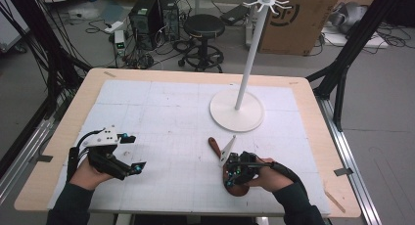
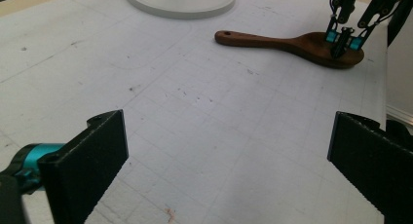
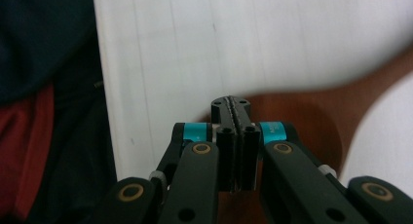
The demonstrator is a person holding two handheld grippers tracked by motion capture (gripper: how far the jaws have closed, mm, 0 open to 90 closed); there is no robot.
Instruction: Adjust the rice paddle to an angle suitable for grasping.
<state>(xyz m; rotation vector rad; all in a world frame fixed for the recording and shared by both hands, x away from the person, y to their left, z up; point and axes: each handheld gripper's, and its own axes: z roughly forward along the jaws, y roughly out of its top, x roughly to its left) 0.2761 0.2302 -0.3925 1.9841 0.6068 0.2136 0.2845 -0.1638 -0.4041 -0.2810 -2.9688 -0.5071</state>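
Wooden spoon (image 2: pixel 297 43) lies flat under the right gripper (image 2: pixel 343 47), whose jaws (pressed together, pinching nothing) rest on its bowl.

One wooden spoon (image 1: pixel 230 178) lies on the table (image 1: pixel 63 132); in the left gripper view it is the single dark brown spoon (image 2: pixel 292 44) lying near the far tool. One white stand (image 1: pixel 238 107) rises from its round base on the table, with one ring of hooks at its top. One white gridded mat (image 1: pixel 161 122) covers the tabletop. There are two tools: the left tool (image 1: pixel 131 154), held in one hand, and the right tool (image 1: pixel 234 172), held in the other, so two hands and two dark sleeves. Behind the table stand one black round stool (image 1: pixel 203 27), two dark computer towers (image 1: pixel 147 17) and one large cardboard box (image 1: pixel 298 19).
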